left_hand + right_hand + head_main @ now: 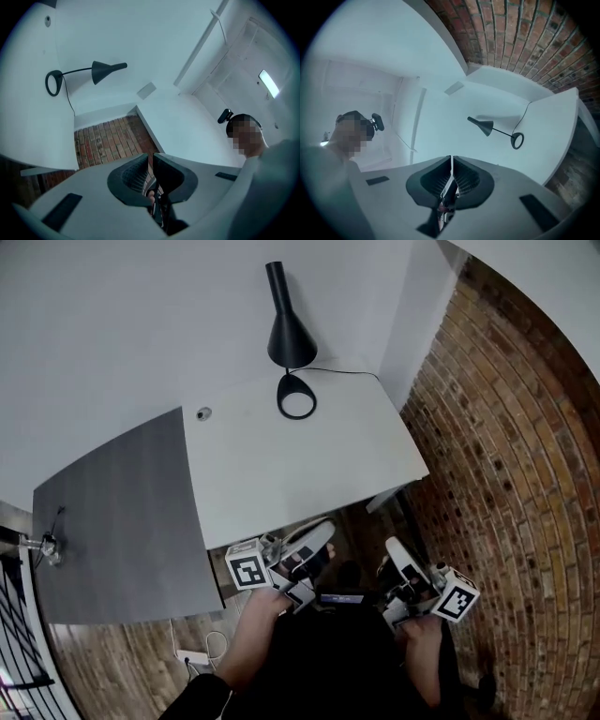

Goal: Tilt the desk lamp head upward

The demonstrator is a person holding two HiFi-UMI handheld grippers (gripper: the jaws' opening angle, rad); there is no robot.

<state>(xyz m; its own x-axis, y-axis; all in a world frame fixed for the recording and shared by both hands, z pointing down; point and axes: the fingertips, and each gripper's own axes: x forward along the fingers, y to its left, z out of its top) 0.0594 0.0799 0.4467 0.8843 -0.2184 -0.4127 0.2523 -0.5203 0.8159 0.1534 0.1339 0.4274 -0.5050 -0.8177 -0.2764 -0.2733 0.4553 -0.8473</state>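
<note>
Desk lamp (290, 337) small, distant, its detail indistinct; left gripper (149, 158) empty, barely ajar; right gripper (451, 160) empty, jaws together.

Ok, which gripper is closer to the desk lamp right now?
Left, it seems. The left gripper is off the near edge of the desk, roughly in line with the desk lamp; the right gripper is further out, toward the brick wall.

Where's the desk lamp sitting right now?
In the head view, the desk lamp stands at the far edge of the white desk, left of the brick wall.
</note>
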